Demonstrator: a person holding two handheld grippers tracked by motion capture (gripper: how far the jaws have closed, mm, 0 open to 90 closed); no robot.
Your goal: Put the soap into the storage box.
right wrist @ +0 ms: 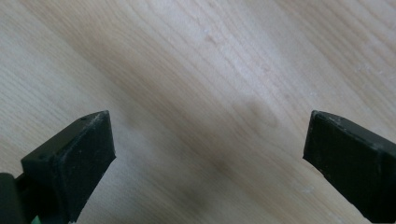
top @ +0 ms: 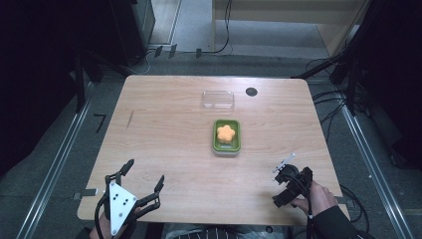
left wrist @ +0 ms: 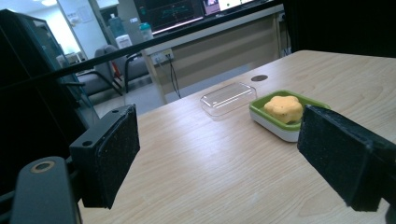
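Sponge [top: 226, 133], orange and flower-shaped, lies in a green tray [top: 215, 141] near the middle of the counter [top: 164, 144], slightly toward its right edge. Just beyond the tray, toward the far edge, a clear lid [top: 218, 99] rests flat, apart from the tray. A dark round grommet [top: 251, 91] sits in the wood near the far edge, right of the lid.

The counter is pale wood with a fine grain, lit softly; the right gripper view looks straight down on bare grain with a faint shadow across it.

Left gripper [top: 144, 180] hovers over the near-left corner, fingers [left wrist: 116, 149] wide apart and holding nothing, aimed toward the tray. Right gripper [top: 286, 186] hangs over the near-right corner, its fingers [right wrist: 88, 149] also spread apart over bare wood.

Around the counter, grey floor runs with metal rails [top: 59, 159] along both sides and cables [top: 328, 107] trailing at the right. Beyond the far edge, the left gripper view shows a chair [left wrist: 114, 65], monitors [left wrist: 173, 11] and a long pale bench [left wrist: 224, 42].
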